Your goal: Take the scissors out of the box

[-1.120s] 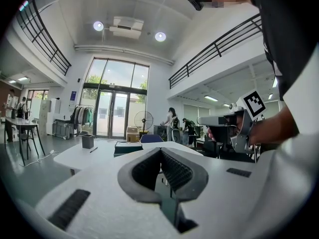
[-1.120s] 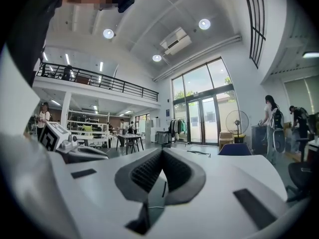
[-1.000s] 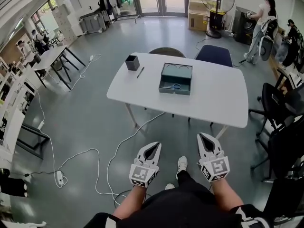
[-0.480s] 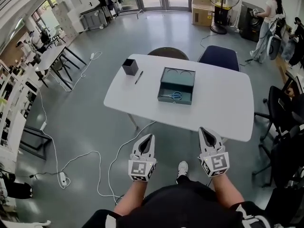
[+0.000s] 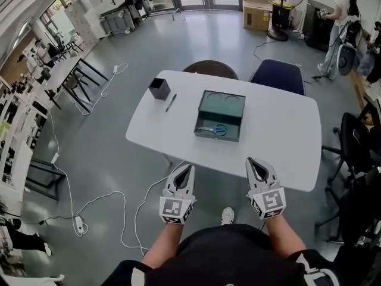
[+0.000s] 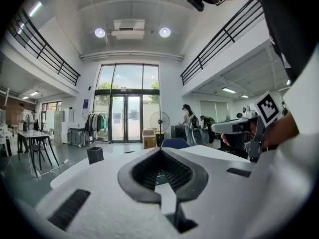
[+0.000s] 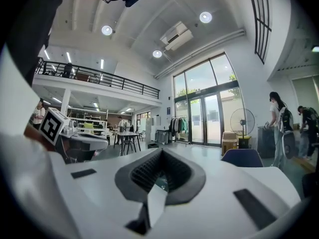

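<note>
One pair of scissors (image 5: 214, 130) lies flat in the near compartment of the single open teal box (image 5: 215, 137). Its long axis runs left to right across the head view, with the blue handles to the right and the blades pointing left. The box sits near the middle of a white tabletop (image 5: 274, 130). Well to its left stand one black square holder (image 5: 159, 88) and, between holder and box, one dark pen (image 5: 171, 103). Two chairs are pushed in at the far edge, one dark (image 5: 209, 67) and one blue (image 5: 277, 76). At the near edge, short of the box, the person holds two tongs side by side. The left tongs (image 5: 186, 169) and the right tongs (image 5: 255, 162) are both closed tip to tip with nothing between them.
</note>
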The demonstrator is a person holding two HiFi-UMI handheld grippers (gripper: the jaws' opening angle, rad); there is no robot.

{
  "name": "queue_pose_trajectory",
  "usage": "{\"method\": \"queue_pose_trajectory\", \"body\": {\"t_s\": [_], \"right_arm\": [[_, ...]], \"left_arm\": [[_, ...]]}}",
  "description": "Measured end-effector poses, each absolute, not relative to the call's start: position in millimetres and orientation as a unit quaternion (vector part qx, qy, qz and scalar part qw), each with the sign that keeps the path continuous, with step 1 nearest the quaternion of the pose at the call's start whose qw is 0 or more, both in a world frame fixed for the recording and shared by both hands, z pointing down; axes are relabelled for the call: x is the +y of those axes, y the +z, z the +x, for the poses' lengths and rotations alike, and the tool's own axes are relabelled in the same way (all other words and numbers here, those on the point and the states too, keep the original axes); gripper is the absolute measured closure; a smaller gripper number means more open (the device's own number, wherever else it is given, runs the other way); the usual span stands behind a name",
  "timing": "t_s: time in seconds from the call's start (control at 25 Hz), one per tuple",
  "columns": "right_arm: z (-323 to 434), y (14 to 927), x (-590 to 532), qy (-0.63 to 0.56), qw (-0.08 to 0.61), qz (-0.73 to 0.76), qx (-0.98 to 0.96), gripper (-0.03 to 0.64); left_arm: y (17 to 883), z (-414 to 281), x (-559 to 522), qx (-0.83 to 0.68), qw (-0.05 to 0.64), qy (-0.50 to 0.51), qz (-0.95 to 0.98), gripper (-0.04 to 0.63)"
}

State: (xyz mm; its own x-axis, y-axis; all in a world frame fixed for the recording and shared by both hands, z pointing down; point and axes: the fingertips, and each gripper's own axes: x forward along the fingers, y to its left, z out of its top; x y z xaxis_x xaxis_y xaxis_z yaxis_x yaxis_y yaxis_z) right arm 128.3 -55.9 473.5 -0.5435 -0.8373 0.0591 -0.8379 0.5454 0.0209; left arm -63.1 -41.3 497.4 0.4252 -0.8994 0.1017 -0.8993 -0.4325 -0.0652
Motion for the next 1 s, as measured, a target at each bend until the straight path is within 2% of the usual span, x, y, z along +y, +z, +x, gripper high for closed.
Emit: {"method": "queue_pose_trajectory", "body": {"t_s": [0.64, 1.0], "right_arm": [[97.1, 482.4, -136.5, 0.005, 0.041, 0.465, -0.884, 0.611], [56.9, 502.6, -197.6, 0.019, 0.085, 0.476, -0.875, 0.611]], "left_arm": [[511.2, -87.4, -114.7, 0.530, -0.013, -0.073, -0.845, 0.583], [514.9, -110.2, -193.1, 0.482, -0.017, -0.079, -0.873, 0.583]]}}
